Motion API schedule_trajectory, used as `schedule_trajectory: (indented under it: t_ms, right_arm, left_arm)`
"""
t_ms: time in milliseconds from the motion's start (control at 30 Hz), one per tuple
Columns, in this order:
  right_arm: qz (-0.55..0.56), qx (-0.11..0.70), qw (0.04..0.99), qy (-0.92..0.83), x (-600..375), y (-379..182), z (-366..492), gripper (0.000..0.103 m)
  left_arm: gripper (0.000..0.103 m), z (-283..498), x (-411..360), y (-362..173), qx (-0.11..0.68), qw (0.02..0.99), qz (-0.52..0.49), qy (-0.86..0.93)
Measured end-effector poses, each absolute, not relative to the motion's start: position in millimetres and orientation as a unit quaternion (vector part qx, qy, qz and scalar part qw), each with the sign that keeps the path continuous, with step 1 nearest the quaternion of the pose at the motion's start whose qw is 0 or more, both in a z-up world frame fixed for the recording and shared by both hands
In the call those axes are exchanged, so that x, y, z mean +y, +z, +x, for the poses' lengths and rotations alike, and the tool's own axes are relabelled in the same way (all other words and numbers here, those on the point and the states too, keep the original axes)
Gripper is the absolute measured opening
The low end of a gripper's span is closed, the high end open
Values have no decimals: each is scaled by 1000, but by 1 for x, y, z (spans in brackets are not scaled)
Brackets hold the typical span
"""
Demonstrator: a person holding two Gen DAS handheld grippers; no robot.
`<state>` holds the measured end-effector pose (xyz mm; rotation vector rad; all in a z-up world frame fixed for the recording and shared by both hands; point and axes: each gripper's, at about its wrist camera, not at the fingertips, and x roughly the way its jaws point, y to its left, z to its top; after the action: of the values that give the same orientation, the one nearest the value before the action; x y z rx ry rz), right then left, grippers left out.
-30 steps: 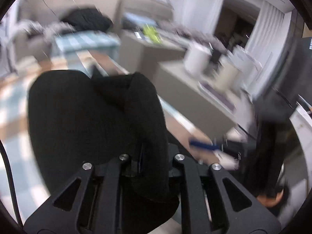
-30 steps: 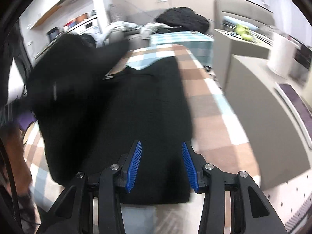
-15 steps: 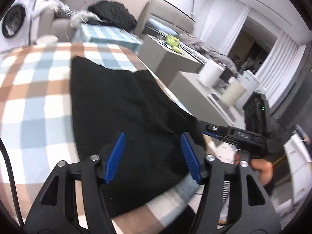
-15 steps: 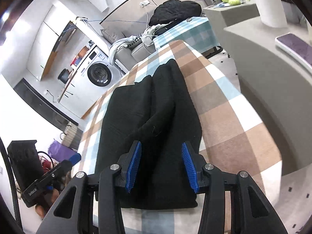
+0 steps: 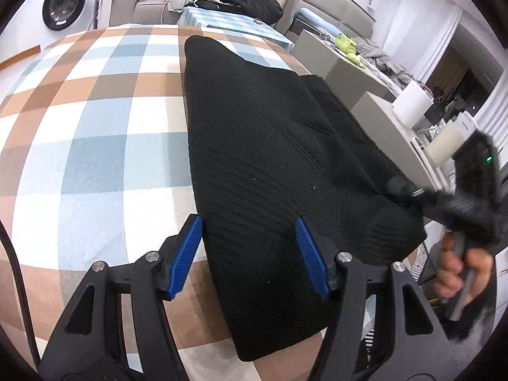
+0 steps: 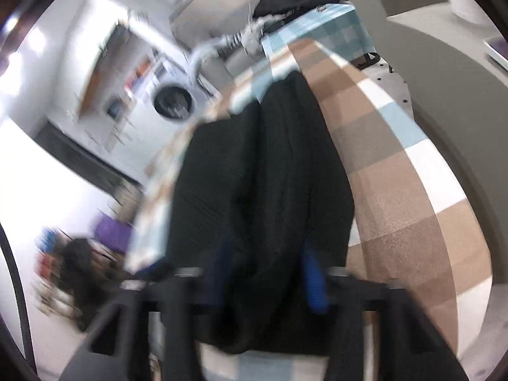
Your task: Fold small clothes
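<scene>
Lying lengthwise on the checked table (image 5: 95, 158), the black garment (image 5: 270, 158) is being pinched near its edge by the closing right tool (image 6: 266, 273); the left tool (image 5: 249, 257) is hovering wide, so a one-sided pull risks skewing the fold.

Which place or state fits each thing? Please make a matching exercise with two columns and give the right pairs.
Things:
1. black garment
2. washing machine
3. left gripper
4. paper roll

Places or states:
A. far corner of the room, top left in the left wrist view
B. jaws open, over the garment's near edge
C. lying on the checked cloth
D. standing on the grey counter

Pairs: 1-C, 2-A, 3-B, 4-D
</scene>
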<state>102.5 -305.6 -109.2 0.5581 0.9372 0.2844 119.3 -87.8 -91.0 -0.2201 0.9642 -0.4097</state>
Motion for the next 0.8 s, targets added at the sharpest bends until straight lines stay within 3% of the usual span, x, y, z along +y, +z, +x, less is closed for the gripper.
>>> schedule_trajectory:
  t_ms: [33,100,200,333,533,633,700,800]
  right_arm:
    - [232,447,855,122,-298,-108,104,10]
    - [220,417,872,134,-293,-93,95,6]
    - [201,400,886,125,-294,-76,81,6]
    - [169,473,863,56,-300,-116,89,7]
    - [177,446,876,53,-304,-107,63,18]
    - [183,439,878,53,-306,-104,56,20]
    - [182,441,877,50,-306,-104,53,23]
    - [179,448,875,47,-302,-104,56,24]
  left_arm:
    - [58,120,-88,-91,459,860,-107,-193]
    - [58,118,-84,-86,454,863,-110,-191]
    - [58,117,-80,-80,447,867,-112,-191]
    - [58,127,-84,-92,460,861,-112,-186]
    - [58,147,-90,-102,465,853,-132,-199]
    - [41,161,-98,-108,463,857,-129,-186]
    - [19,163,-99,-107,452,864,-134,-178]
    - [12,161,-93,-106,445,867,-141,-171]
